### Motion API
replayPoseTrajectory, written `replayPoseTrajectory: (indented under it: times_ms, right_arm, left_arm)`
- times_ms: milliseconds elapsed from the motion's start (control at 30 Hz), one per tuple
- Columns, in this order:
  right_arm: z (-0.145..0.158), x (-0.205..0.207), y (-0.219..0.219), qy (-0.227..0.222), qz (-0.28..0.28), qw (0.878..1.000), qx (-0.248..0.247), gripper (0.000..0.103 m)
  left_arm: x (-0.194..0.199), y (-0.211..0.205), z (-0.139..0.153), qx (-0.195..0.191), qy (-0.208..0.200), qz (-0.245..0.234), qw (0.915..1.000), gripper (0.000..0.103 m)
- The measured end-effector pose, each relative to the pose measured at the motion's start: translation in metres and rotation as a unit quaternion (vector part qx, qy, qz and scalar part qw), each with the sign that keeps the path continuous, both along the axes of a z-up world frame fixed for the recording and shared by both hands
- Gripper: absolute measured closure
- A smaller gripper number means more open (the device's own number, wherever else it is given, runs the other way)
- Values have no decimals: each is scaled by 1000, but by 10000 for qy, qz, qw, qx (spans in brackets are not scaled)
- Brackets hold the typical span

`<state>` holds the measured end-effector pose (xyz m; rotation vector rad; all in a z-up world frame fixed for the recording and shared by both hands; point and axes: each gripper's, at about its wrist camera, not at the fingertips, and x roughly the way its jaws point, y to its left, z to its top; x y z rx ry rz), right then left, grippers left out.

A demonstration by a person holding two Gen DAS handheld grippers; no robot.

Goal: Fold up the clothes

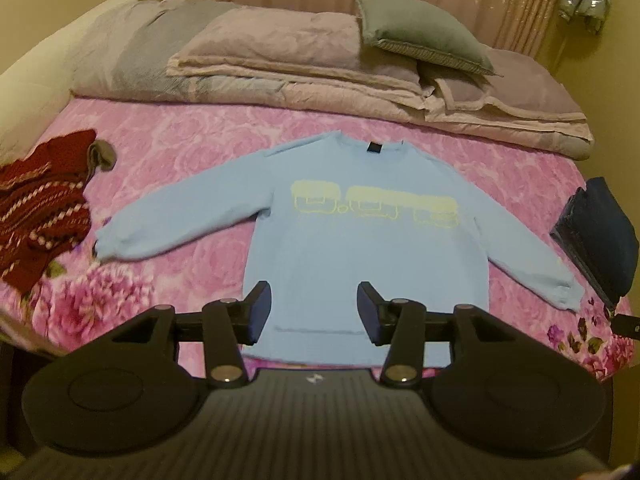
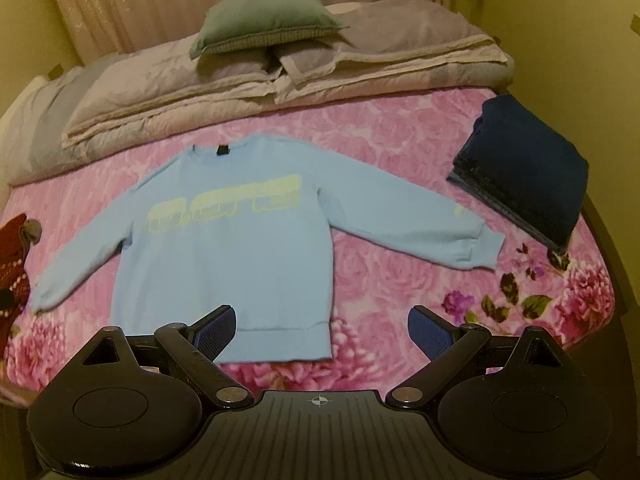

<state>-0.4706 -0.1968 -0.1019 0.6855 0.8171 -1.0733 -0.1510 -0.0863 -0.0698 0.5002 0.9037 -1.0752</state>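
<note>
lying flat and face up on the bed [image 1: 168, 152], the light blue sweatshirt [image 1: 360, 248] has its collar at 12 o'clock, its hem at 6 o'clock and both sleeves spread out toward 8 and 4 o'clock. nothing on it is folded over, so by my judgement the step in hand is the fold of this one garment, with a sleeve or a side edge the likely thing to take hold of; that would call for the tongs to drop to the cloth and pinch a single layer cleanly.

both tongs stand apart and grip nothing. the left tongs [image 1: 314, 312] hover over the hem, near the middle of the sweatshirt's lower edge. the right tongs [image 2: 322, 330] hover at the hem's right corner, half over the bedspread.

a dark blue folded stack [image 2: 528, 168] sits at 2 o'clock (seemingly done) and a crumpled red knit [image 1: 44, 204] lies at 9 o'clock.
</note>
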Motion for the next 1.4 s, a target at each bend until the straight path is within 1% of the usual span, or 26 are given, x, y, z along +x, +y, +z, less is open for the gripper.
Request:
replayPoseTrajectory:
  times_ms: [300, 633, 833, 1233, 1400]
  right_arm:
    - [-18, -5, 21, 121, 540, 9982, 243, 8]
    - [-25, 1, 34, 166, 977, 9946, 299, 8]
    - [-28, 2, 36, 125, 1068, 9937, 324, 8]
    - [-30, 6, 41, 105, 1271, 9913, 321, 8]
    - [-31, 4, 41, 112, 1278, 9912, 324, 8]
  left_arm:
    - [-13, 44, -12, 298, 28, 450, 9985, 60]
    - [-19, 75, -7, 379, -37, 785, 9962, 60]
    - [-21, 83, -2, 409, -181, 853, 9954, 59]
    - [-24, 94, 1, 419, -238, 950, 9943, 58]
    - [-27, 91, 2, 426, -234, 892, 9948, 58]
